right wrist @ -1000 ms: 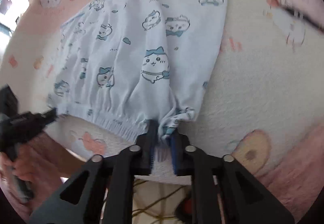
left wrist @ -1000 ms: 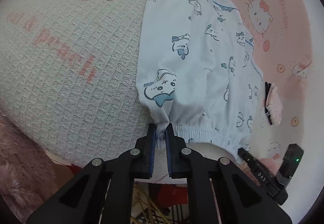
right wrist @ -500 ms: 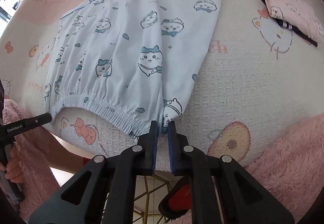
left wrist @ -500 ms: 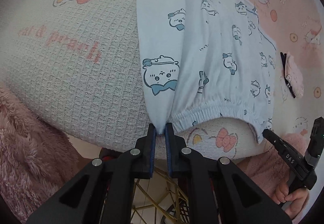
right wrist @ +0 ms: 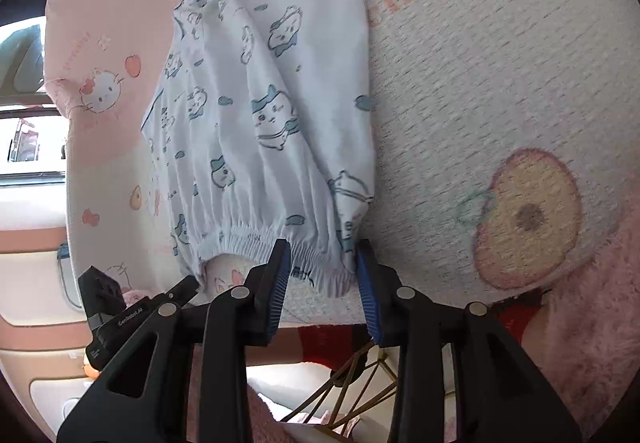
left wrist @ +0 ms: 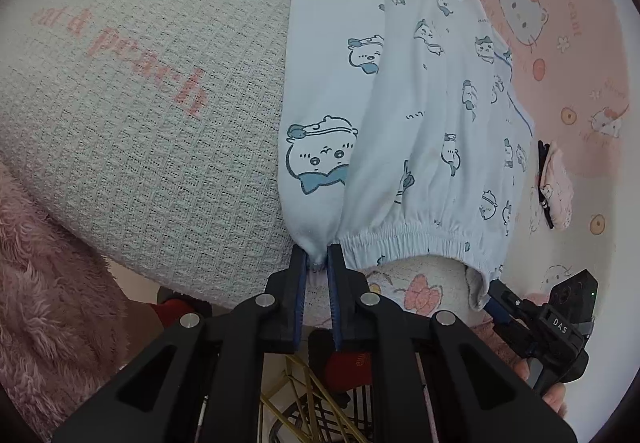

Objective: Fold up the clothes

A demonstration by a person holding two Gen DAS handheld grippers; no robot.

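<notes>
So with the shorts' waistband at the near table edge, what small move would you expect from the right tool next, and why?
Probably the right tool closes on the waistband corner. Its jaws stand open around that corner of the shorts, gripping nothing, while the left tool is shut on the other corner. Both corners likely need holding before the shorts can be lifted into a fold.

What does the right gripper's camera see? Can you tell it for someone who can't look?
The right gripper hangs open at the elastic waistband corner of pale blue shorts printed with little cartoon animals. The shorts lie on a pink and white blanket with cat and peach pictures. The other gripper shows at lower left.
</notes>
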